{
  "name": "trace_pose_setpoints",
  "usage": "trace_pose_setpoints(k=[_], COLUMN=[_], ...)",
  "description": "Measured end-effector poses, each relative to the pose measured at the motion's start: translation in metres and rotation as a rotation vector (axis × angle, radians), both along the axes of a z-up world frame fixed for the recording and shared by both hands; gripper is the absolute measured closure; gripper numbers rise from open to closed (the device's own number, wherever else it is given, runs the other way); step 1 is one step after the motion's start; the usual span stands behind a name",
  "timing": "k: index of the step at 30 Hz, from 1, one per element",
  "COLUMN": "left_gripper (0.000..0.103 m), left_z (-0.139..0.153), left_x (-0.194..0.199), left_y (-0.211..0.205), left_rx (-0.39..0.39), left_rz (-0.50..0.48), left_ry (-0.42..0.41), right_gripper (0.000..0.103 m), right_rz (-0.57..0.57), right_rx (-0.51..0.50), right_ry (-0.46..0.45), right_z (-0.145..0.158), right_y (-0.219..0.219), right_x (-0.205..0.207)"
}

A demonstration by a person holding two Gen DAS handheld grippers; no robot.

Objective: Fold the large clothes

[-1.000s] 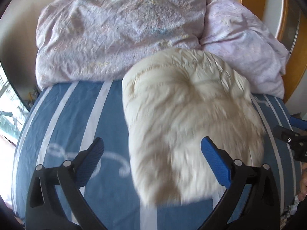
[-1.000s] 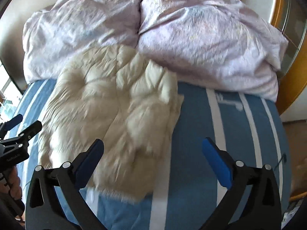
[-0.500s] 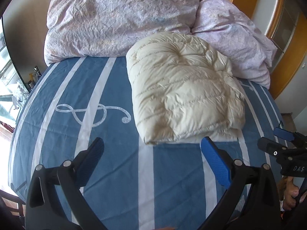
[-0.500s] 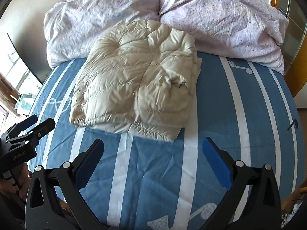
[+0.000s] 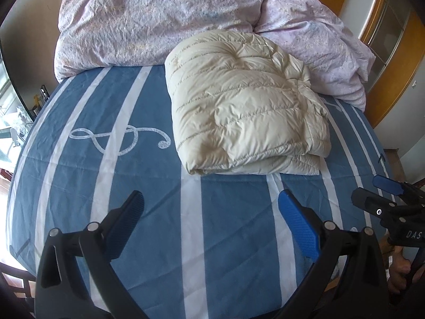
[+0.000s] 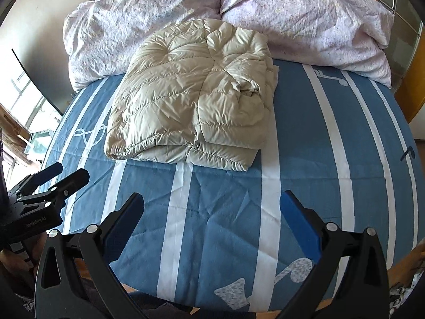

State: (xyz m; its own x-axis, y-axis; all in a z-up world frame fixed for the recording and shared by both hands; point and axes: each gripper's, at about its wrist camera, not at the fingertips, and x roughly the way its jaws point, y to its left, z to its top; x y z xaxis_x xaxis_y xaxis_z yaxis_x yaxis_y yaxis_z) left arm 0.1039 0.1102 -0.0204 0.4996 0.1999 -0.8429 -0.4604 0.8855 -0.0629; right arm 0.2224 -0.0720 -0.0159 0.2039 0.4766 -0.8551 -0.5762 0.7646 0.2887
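Folded cream jacket [image 5: 244, 101], long axis toward pillows [image 5: 159, 18]; both grippers' jaws apart, empty.

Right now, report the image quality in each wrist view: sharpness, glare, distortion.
Left wrist view: sharp, no motion blur; the cream puffer jacket has crisp quilting, fisheye bends the striped bedsheet edges, and the window at far left is blown out. Right wrist view: equally sharp; sheen on the jacket, overexposed window at left, dark vignette in the corners, and both open tongs in focus.
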Motion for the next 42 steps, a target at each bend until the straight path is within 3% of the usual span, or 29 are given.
trace_pose_setpoints(k=[10,17,42], left_gripper=[0.002,0.003,0.003], left_z=[-0.0016,-0.0011,-0.0051], left_x=[-0.0036,-0.0074,-0.0064], left_y=[-0.0080,-0.0071,-0.0104], left_rx=[-0.035,-0.117,-0.141], left_rz=[-0.019,-0.043,-0.045], left_ry=[-0.017,-0.067,-0.067], right_gripper=[0.001,0.001,0.001], right_rz=[0.001,-0.014,-0.013], right_rx=[0.016,0.022,0.024], right_ry=[0.019,0.038,0.030], right_z=[-0.0025,-0.0059,-0.0048], right_y=[-0.0044,-0.0077,-0.0054], right_x=[-0.0043,-0.0038,-0.0046])
